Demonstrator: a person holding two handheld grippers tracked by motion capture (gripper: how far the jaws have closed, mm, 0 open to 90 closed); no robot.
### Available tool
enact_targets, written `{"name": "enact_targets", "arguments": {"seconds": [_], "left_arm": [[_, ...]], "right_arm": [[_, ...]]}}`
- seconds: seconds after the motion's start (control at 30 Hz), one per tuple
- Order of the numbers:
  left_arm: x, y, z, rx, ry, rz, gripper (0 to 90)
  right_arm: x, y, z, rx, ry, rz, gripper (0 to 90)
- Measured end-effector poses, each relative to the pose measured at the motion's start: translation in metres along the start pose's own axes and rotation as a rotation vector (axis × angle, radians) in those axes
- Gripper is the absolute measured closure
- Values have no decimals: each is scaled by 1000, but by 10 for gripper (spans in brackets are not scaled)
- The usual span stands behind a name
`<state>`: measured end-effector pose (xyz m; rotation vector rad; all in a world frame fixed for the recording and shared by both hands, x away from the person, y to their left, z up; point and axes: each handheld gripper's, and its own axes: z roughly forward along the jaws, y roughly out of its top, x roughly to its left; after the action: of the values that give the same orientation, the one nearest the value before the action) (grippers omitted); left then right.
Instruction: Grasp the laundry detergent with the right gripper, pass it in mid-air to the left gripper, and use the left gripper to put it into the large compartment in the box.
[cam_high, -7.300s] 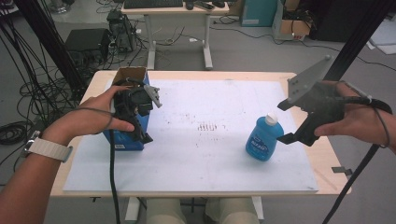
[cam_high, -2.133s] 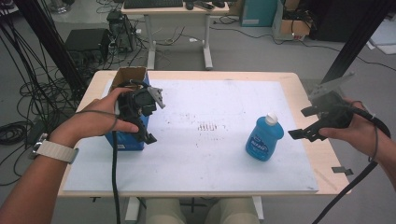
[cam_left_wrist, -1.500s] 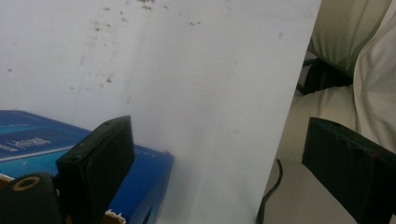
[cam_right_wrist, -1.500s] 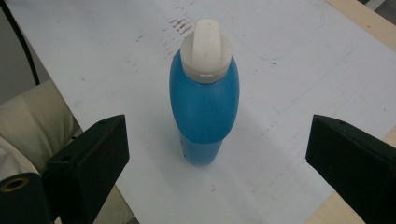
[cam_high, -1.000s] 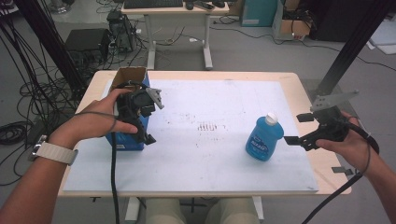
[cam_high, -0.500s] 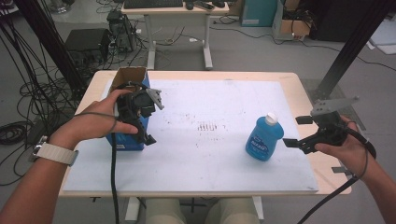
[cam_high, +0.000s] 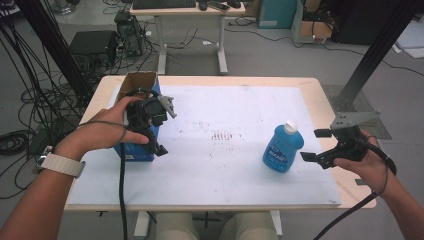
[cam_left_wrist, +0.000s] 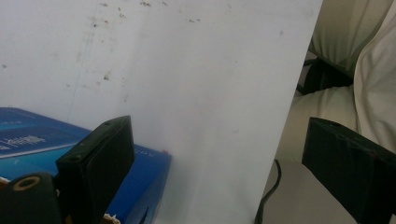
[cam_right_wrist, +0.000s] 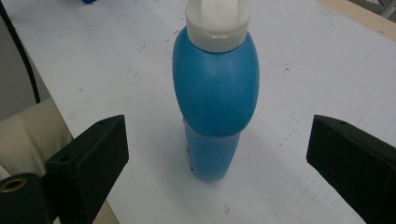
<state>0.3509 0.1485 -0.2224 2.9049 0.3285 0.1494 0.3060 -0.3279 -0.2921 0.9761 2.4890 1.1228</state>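
Just ahead of the wide-open, empty right claw (cam_right_wrist: 217, 163) stands the blue bottle (cam_right_wrist: 215, 98).

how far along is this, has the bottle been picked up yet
Not yet. The blue bottle stands upright on the white table, untouched. In hand: the right claw is open beside it, its jaws lined up on either side of the bottle but not closed. The left claw is open at the open cardboard box, seemingly steadying it. Left: closing on the bottle, lifting it, and probably carrying it to the box.
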Motion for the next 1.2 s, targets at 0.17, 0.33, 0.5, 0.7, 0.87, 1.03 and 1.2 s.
{"name": "enact_targets", "arguments": {"seconds": [0.17,0.33,0.5,0.7,0.87,1.03,1.2], "left_arm": [[0,0,0,2,-2,2,97],[0,0,1,1,-1,-1,97],[0,0,1,-1,-4,-5,97],[0,0,2,0,-4,-3,97],[-1,1,1,9,-3,-5,97],[-1,0,1,8,-4,-11,97],[-2,-1,2,6,-5,-11,97]], "right_arm": [[0,-3,3,3,-4,3,57],[-3,-5,4,-5,-6,-27,56],[-2,-9,6,-6,-10,-15,55],[-3,-13,9,-11,-14,-11,55],[-3,-15,11,-20,-12,-13,55],[-2,-18,13,-30,-7,-17,55],[-2,-19,16,-44,-4,5,55]]}}
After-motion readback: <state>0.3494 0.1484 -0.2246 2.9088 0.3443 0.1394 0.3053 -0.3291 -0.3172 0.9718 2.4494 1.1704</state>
